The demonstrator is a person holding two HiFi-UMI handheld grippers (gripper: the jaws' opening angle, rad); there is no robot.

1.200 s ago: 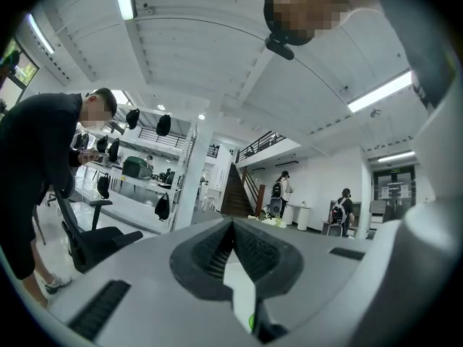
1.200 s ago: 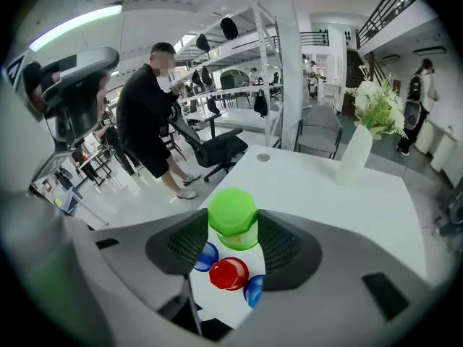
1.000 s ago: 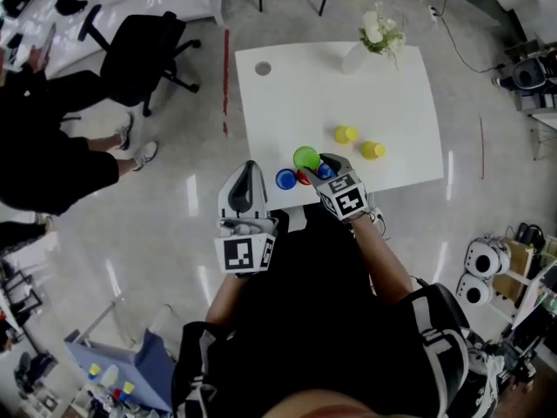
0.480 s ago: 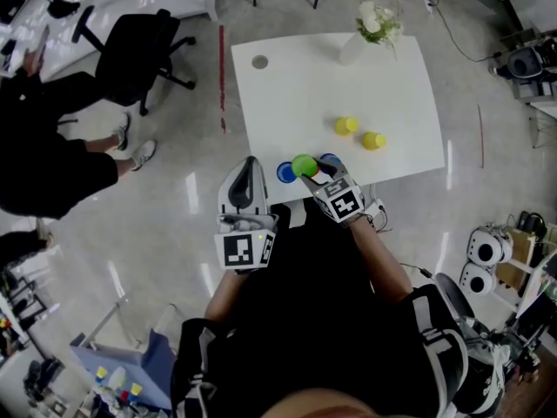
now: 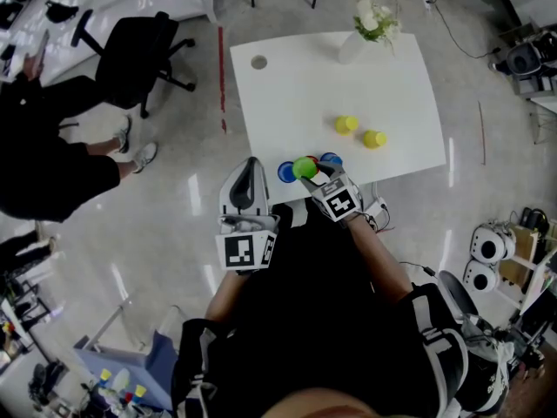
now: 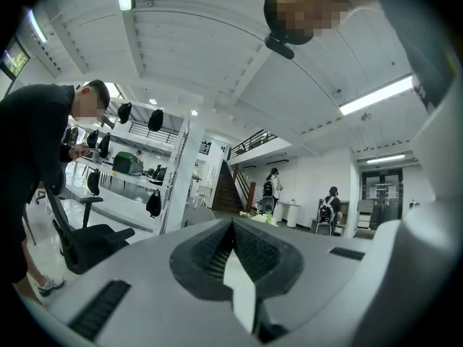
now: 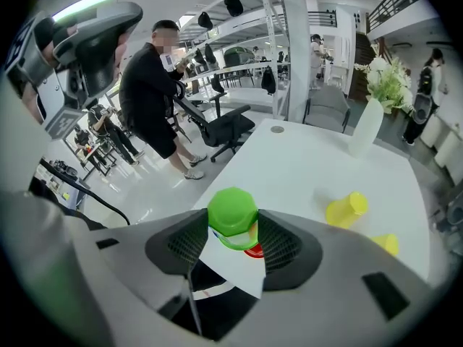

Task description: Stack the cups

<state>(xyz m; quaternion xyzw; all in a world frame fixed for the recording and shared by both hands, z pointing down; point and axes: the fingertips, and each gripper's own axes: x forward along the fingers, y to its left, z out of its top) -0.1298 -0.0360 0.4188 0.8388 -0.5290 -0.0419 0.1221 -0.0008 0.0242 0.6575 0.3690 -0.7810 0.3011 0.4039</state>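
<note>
My right gripper [image 5: 309,170] is shut on a green cup [image 5: 302,166] at the table's near edge. In the right gripper view the green cup [image 7: 233,210] sits bottom-up between the pads, tilted, with a red cup [image 7: 254,251] just below it. One blue cup [image 5: 285,173] stands to the left of the green one and another blue cup [image 5: 332,158] to its right. Two yellow cups [image 5: 345,125] [image 5: 374,138] lie further in on the white table [image 5: 296,94]. My left gripper [image 5: 251,167] hovers off the table's near edge, pointing level, its jaws together and holding nothing.
A white vase of flowers [image 5: 361,37] stands at the table's far edge, and a grey round cap [image 5: 258,62] sits near its far left corner. A black office chair [image 5: 135,55] and a standing person [image 5: 43,146] are to the left on the floor.
My right gripper has sunk a little toward the table's near edge with the green cup, which now shows its bottom instead of its mouth. The left gripper has kept still.
</note>
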